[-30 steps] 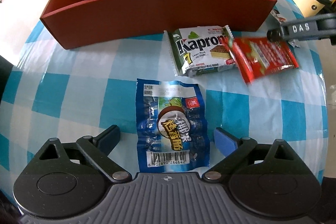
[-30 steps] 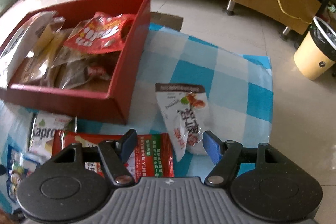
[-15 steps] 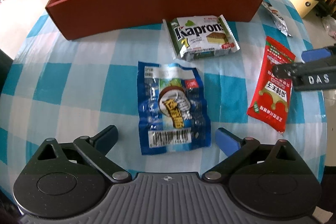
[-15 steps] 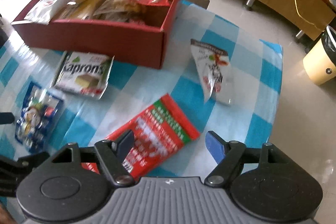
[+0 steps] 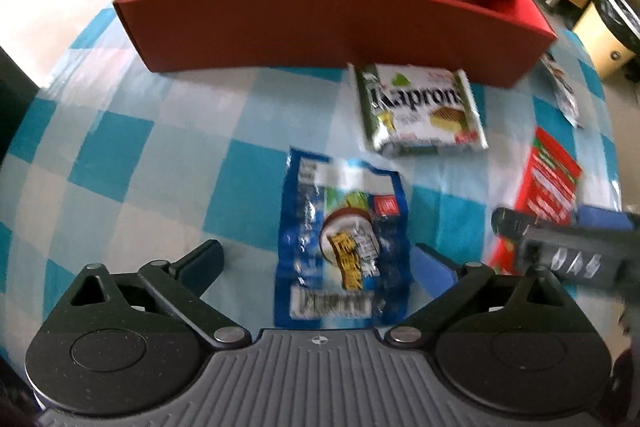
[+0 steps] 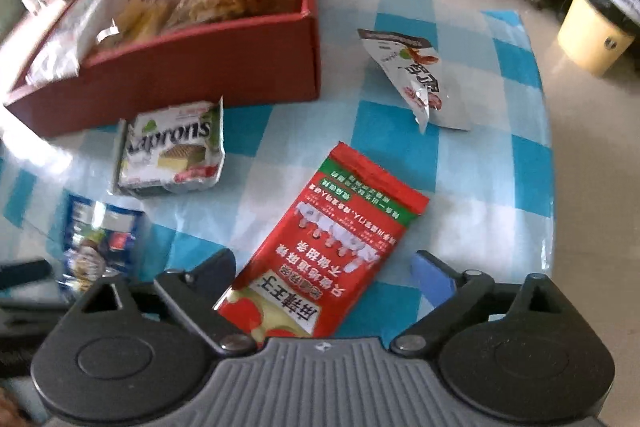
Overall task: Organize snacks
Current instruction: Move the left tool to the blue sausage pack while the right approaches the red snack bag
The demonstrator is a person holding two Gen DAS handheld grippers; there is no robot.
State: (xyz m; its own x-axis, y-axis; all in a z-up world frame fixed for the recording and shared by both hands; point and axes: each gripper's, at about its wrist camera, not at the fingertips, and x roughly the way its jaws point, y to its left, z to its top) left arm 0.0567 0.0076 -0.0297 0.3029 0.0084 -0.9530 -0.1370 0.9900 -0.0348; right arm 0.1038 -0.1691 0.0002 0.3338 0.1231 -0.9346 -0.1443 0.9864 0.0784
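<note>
The blue coconut packet point(image 5: 344, 247) is lying flat on the checked cloth point(image 5: 140, 163) in front of the red box point(image 5: 320, 27), framed between the spread, empty fingers of the left gripper point(image 5: 318, 263), evidently lined up so it can be pinched by its long sides. The red pouch point(image 6: 332, 259) is found to the right of the box's near corner, likewise straddled by the wide-open, empty right gripper point(image 6: 324, 269). The Kaprons wafer pack point(image 6: 172, 151) is left just in front of the box wall and the white sachet point(image 6: 416, 79) beside its right end, both presumably waiting to be boxed.
</note>
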